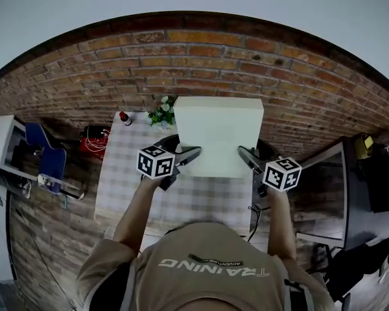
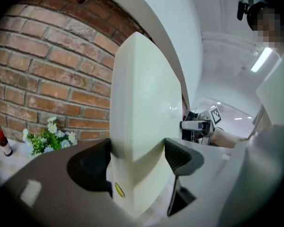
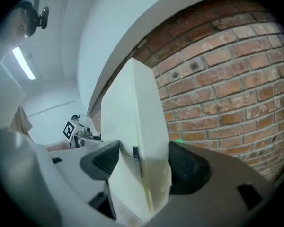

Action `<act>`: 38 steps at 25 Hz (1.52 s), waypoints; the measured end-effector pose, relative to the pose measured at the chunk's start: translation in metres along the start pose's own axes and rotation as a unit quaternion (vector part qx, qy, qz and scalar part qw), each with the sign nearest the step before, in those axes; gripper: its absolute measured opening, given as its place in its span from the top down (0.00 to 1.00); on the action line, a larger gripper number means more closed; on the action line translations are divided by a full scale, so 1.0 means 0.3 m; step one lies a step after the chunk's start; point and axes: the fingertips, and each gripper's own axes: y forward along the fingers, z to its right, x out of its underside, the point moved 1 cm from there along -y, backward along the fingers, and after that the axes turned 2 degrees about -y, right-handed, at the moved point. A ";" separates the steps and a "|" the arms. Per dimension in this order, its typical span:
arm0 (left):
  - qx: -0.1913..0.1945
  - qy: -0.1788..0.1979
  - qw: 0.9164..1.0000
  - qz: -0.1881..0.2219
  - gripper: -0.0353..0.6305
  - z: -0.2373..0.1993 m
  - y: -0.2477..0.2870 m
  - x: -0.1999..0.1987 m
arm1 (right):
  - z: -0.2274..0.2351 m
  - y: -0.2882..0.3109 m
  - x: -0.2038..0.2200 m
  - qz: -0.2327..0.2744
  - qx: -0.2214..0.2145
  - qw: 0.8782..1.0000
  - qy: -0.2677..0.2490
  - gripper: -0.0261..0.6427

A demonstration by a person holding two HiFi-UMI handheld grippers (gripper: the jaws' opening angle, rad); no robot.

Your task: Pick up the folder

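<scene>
Cream-white thick rectangular folder [image 1: 217, 131]: lift step, seemingly off surface.
L gripper [image 1: 188, 155] & R gripper [image 1: 248, 158] each clamped on a side edge, over far edge of checked-cloth table [image 1: 124, 173]; next prob. needs level raise, even grip.

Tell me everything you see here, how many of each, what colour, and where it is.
Folder: one, cream, over the table, held between both tools.
Table: one, pale checked cloth, against the brick wall.
Flowers: one bunch, white and green, table's far edge.
Bottle: one, red, left of the flowers.
Brick wall: one, red-brown, behind the table.
Chair: one, blue, far left.
Left tool: one, grey with black pads, shut on the folder's left edge.
Right tool: one, same colours, shut on its right edge.
</scene>
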 end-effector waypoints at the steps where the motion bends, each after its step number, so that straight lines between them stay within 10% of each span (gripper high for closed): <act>1: 0.001 0.001 1.000 0.009 0.44 0.004 -0.008 -0.027 | -0.007 -0.003 -0.029 0.006 0.000 1.000 -0.007 0.52; 18: -0.012 0.193 0.973 0.126 0.44 0.260 -0.240 -0.707 | -0.195 -0.158 -0.662 0.168 -0.011 0.977 -0.128 0.52; 38: 0.004 0.243 0.955 0.172 0.44 0.399 -0.351 -1.020 | -0.298 -0.259 -0.987 0.227 -0.011 0.955 -0.190 0.52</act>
